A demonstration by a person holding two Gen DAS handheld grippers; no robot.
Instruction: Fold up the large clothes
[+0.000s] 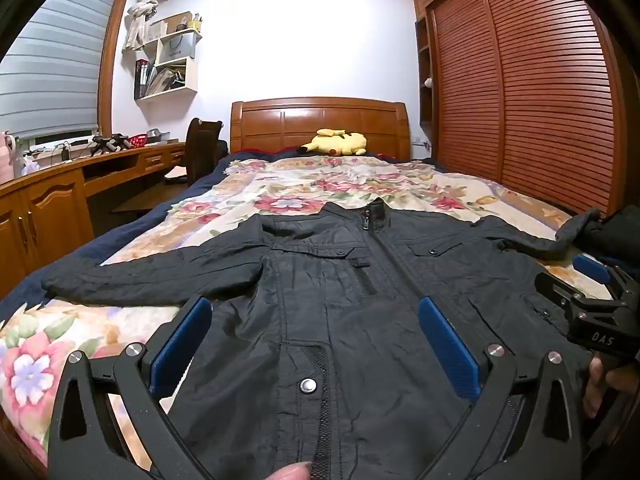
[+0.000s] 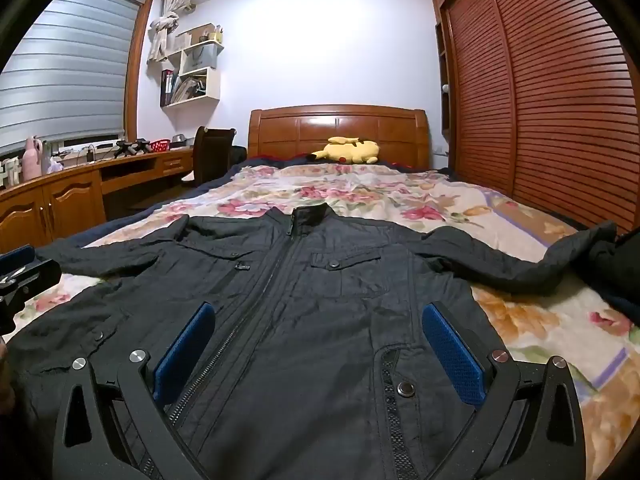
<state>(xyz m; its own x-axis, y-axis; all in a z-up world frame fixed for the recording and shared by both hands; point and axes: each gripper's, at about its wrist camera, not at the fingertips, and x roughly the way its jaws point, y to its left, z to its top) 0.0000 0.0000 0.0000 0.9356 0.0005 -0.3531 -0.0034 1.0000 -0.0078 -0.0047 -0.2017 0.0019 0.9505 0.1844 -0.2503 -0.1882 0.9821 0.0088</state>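
A black zip-up jacket [image 1: 344,288] [image 2: 304,300] lies flat and face up on the floral bedspread, collar toward the headboard, both sleeves spread out to the sides. My left gripper [image 1: 316,312] hovers over the jacket's lower front, open, with only cloth seen between its blue pads. My right gripper [image 2: 318,318] hangs over the lower right half of the jacket, also open and holding nothing. In the left wrist view the right gripper [image 1: 592,280] shows at the right edge, near the right sleeve. A finger of the person shows at the bottom edge of the left wrist view.
The floral bedspread [image 1: 280,188] covers a wooden bed with a headboard [image 2: 340,128]. A yellow plush toy [image 1: 336,142] lies by the headboard. A slatted wardrobe [image 2: 540,100] stands on the right. A desk [image 1: 80,176] and a chair [image 2: 212,156] run along the left.
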